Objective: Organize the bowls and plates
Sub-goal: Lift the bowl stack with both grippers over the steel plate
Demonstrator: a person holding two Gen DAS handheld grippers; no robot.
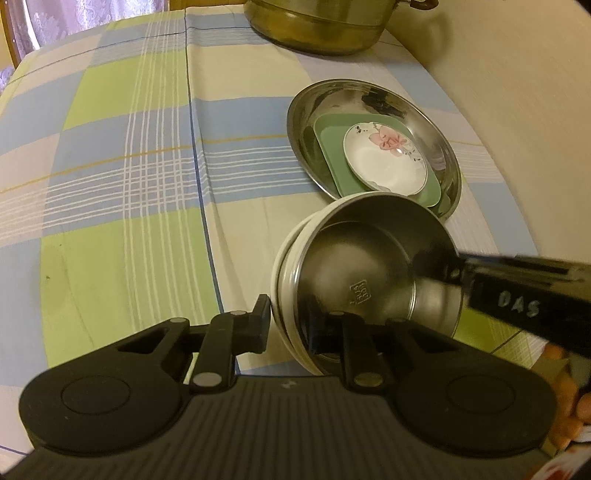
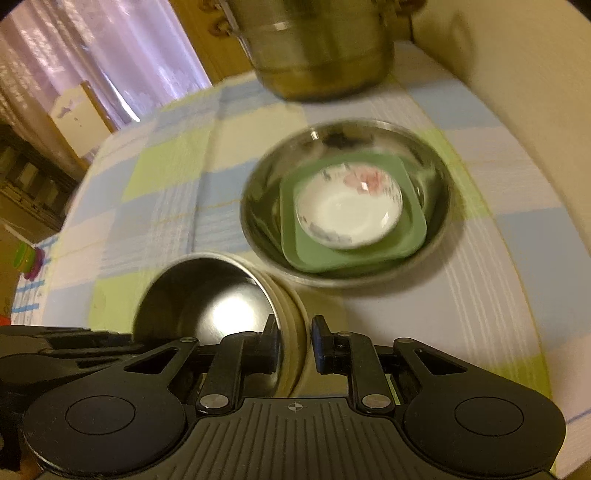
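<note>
A steel-lined bowl [image 1: 354, 273] with a cream outer wall hangs tilted above the tablecloth, gripped at two sides of its rim. My left gripper [image 1: 291, 321] is shut on the near rim, one finger outside the wall and one inside. My right gripper [image 2: 295, 339] is shut on the opposite rim of the bowl [image 2: 207, 302]; from the left wrist it reaches in from the right. Just beyond, a wide steel plate [image 1: 439, 147] holds a green square plate [image 1: 328, 155] with a small white flowered dish [image 1: 388, 162] on top.
A big steel pot [image 1: 317, 29] stands at the table's far edge. A checked cloth [image 1: 129, 166] covers the table. A cream wall [image 1: 517, 92] runs along the right side. Curtains [image 2: 147, 55] hang beyond the far left.
</note>
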